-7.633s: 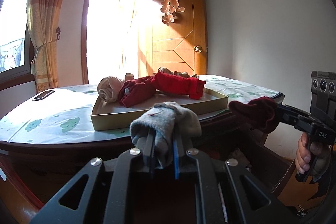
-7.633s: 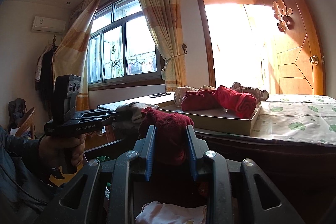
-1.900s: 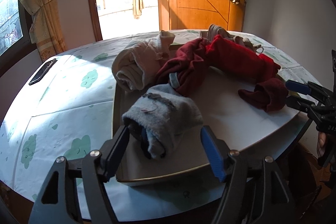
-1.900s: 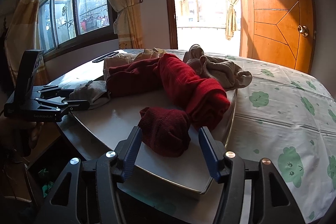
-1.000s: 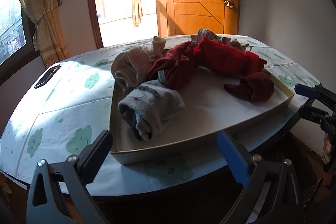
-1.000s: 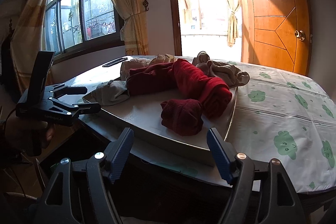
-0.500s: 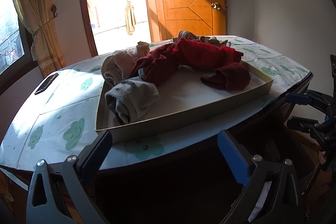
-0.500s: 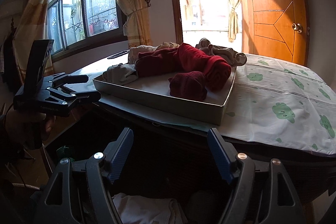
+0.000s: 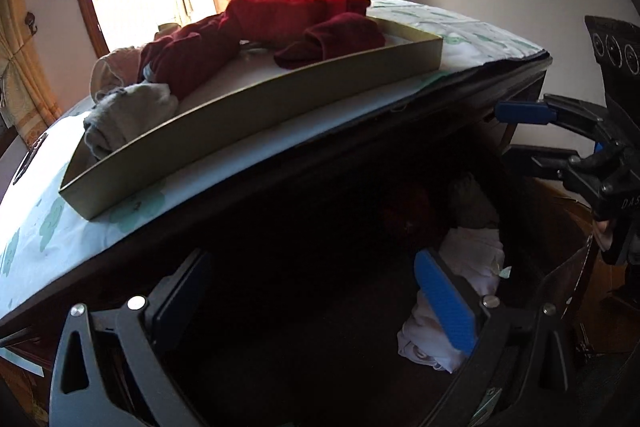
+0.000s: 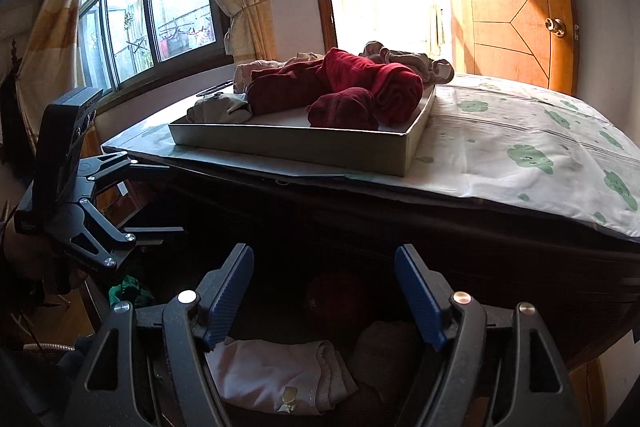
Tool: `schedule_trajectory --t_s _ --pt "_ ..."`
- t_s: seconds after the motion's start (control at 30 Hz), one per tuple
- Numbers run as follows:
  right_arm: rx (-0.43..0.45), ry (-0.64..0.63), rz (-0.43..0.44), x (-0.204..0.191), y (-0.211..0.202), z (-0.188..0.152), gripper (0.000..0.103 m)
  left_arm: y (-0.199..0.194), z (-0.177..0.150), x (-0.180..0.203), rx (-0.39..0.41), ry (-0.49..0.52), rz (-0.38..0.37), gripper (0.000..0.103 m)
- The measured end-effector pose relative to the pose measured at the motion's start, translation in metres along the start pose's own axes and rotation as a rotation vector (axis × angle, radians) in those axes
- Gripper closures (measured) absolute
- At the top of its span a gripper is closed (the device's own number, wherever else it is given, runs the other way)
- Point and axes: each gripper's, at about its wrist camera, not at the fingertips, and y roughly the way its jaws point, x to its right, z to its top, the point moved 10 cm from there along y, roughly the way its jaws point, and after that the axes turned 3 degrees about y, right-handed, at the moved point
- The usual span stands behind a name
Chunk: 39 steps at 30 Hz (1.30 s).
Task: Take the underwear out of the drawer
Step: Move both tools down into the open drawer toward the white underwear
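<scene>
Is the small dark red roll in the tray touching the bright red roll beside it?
Touching. In the right wrist view the small dark red roll presses against the bright red roll inside the tray, with no gap between them.

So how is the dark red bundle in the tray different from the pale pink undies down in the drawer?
The dark red bundle is rolled into a tight lump, while the pale pink undies lie spread out flatter. The bundle sits up in the tray in daylight; the undies are low in the shadowy drawer, just below the right claw. Both are soft cloth.
</scene>
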Motion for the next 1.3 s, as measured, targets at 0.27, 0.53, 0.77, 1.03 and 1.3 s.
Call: schedule_trajectory --t_s 0.27,0.53,0.77,1.03,1.3 --pt "-0.037 0.004 -0.009 0.003 0.007 -0.010 0.028 0.040 -0.023 0.067 -0.211 0.168 -0.179 0.001" --pt "-0.075 0.015 -0.008 0.005 0.013 -0.018 0.028 0.068 -0.032 0.109 -0.381 0.240 -0.337 0.001" --pt "-0.093 0.048 -0.003 0.010 0.016 -0.021 0.027 0.088 -0.038 0.129 -0.480 0.273 -0.377 0.003" --pt "-0.114 0.106 -0.028 0.023 0.019 -0.026 0.027 0.099 -0.044 0.132 -0.537 0.233 -0.427 0.009" --pt "-0.105 0.234 -0.062 0.047 0.017 -0.027 0.027 0.101 -0.048 0.138 -0.541 0.260 -0.430 0.009"
